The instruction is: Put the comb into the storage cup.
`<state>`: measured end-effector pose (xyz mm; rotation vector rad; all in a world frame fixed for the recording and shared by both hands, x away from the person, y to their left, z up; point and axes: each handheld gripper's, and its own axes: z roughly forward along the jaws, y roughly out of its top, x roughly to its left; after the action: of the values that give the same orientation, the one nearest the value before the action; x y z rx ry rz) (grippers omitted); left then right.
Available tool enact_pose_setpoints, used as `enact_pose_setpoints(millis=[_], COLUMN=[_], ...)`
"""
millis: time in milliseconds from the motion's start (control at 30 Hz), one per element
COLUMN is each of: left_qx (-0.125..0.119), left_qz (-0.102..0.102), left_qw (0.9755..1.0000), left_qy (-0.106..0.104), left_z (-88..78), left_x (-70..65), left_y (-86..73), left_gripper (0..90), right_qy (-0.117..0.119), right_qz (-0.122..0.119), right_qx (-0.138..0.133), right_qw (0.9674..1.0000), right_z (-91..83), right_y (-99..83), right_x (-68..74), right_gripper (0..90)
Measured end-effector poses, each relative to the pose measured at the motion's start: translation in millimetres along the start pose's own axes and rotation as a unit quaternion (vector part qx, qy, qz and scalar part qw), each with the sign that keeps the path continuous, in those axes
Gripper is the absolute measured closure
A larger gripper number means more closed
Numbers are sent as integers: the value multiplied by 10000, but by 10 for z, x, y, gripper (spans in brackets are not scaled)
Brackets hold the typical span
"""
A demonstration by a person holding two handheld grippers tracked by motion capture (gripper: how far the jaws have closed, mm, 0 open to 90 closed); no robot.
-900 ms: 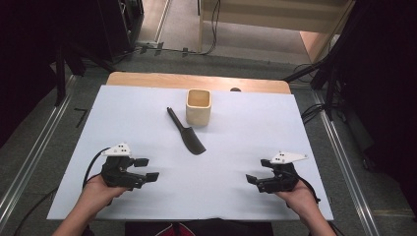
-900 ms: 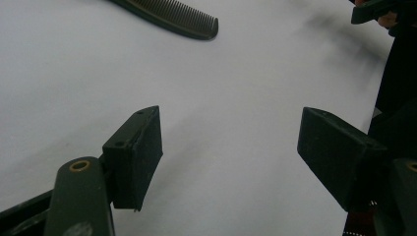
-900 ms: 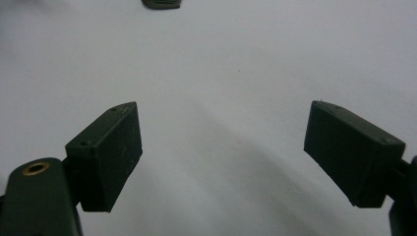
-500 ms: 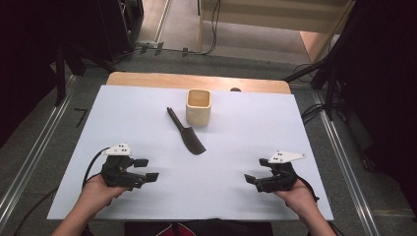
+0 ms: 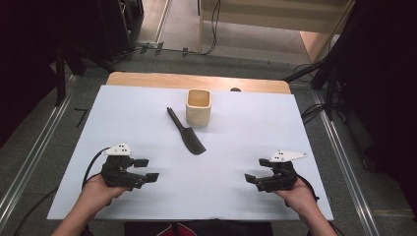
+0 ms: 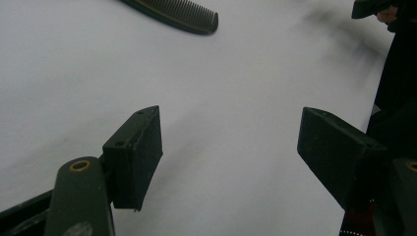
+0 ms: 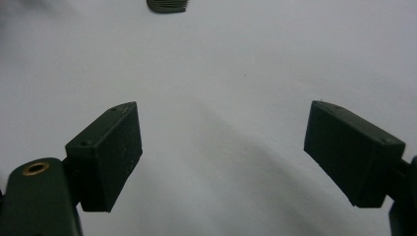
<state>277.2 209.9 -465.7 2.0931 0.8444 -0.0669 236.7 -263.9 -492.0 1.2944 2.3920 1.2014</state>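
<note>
White sheet point(image 5: 147, 123) on wooden table point(image 5: 147, 78) (dark room), comb point(image 5: 187, 137)

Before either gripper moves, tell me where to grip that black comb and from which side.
Grip the comb by its thin handle, the end beside the beige cup, probably from straight above with jaws across its width. It lies flat on the white sheet, so no side gives purchase; the toothed end is wider. The open left gripper sits nearer.

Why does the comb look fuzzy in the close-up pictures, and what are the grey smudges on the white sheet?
In the left gripper view the comb is slightly soft but its teeth show; the smudges are shadows on the sheet. In the right gripper view the comb's tip is blurred and soft shadow bands cross the sheet. The high view is sharp, evenly lit, dark around the table.
</note>
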Motion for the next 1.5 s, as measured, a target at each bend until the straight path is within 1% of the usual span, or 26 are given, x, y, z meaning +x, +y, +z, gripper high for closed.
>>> enact_pose_setpoints(millis=[67, 100, 200, 400, 533, 667, 733, 833, 900, 967, 1100, 1167, 1367, 1500], left_qx=[9, -26, -50, -40, -66, -78, -124, -235, -265, -232, -190, -199, -213, -167], left_qz=[9, 12, 21, -48, -114, -117, -166, -298, -391, -487, -493, -494, -447, -405], left_qw=[10000, 10000, 9999, 10000, 9999, 9999, 9998, 9993, 9988, 9983, 9982, 9982, 9985, 9987], left_qy=[-9, -67, -91, -53, -19, 11, 36, 74, 113, 200, 297, 259, 244, 243], left_z=[0, 2, 6, 7, 14, 12, 2, -14, -16, -4, 25, 36, 56, 69], left_x=[-2, -9, -12, -1, -1, -3, 8, 36, 63, 83, 105, 110, 111, 111], left_y=[0, -3, 0, 4, 7, 17, 32, 63, 90, 125, 179, 198, 260, 298], left_gripper=[261, 259, 255, 252, 228, 228, 228, 228, 229, 229, 232, 233, 233, 233], right_qy=[6, 12, 20, 32, 29, 38, 41, 45, 38, 43, 47, 54, 58, 55], right_qz=[5, 2, 13, -18, -41, -36, -32, -31, -22, -28, -17, -23, -9, -19], right_qx=[16, 16, 14, 13, 18, 20, 20, 16, 17, 23, 29, 26, 22, 19], right_qw=[10000, 10000, 10000, 10000, 10000, 10000, 10000, 10000, 10000, 10000, 10000, 10000, 10000, 10000], right_z=[1, 2, 3, 4, 10, 9, 8, 10, 11, 13, 18, 20, 18, 16], right_y=[-1, 0, 1, -1, -2, -2, -2, -2, -2, -1, -1, -2, -2, -3], right_x=[2, 2, 3, 6, 13, 11, 10, 9, 9, 9, 9, 8, 8, 9], right_gripper=[129, 129, 128, 129, 128, 129, 129, 128, 129, 128, 128, 128, 128, 128])
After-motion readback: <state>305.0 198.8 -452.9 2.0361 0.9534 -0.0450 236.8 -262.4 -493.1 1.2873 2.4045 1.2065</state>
